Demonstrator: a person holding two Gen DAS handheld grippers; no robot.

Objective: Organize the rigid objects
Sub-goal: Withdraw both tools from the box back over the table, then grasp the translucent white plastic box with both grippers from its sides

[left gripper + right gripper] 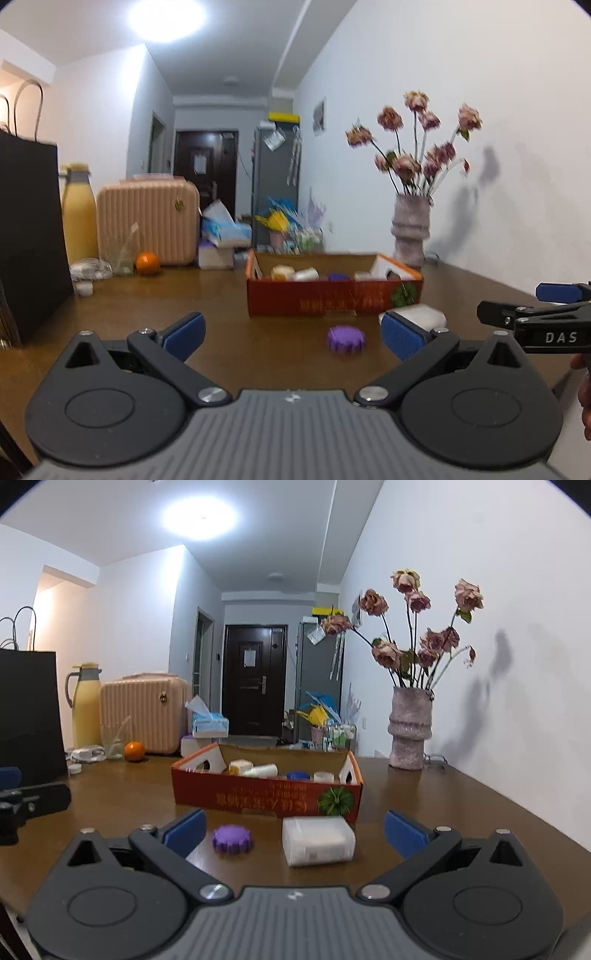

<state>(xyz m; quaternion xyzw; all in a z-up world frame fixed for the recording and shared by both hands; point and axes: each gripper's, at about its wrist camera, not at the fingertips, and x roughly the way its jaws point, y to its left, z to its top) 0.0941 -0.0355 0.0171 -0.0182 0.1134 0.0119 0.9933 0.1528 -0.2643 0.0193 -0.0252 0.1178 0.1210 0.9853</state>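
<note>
Between the wide-apart fingers of the right gripper (pixel 294 832), nearer the right one, lies a white block (pixel 318 841) on the worktop (pixel 461 812); neither pad touches it. One purple cap (pixel 232 839) sits just beside the left finger (pixel 184 832) of that gripper, also untouched. The left gripper (pixel 293 338) likewise has its fingers spread with nothing clamped; the cap lies between them, toward its right finger (pixel 402 338), and the block shows partly behind that finger. Beyond both pairs of fingers stands one red box (pixel 266 797), open at the top. It holds a cream piece (pixel 241 767), a white cylinder (pixel 263 771), a blue cap (pixel 297 775) and a pale jar (pixel 324 777); whether more lies deeper inside I cannot tell.
</note>
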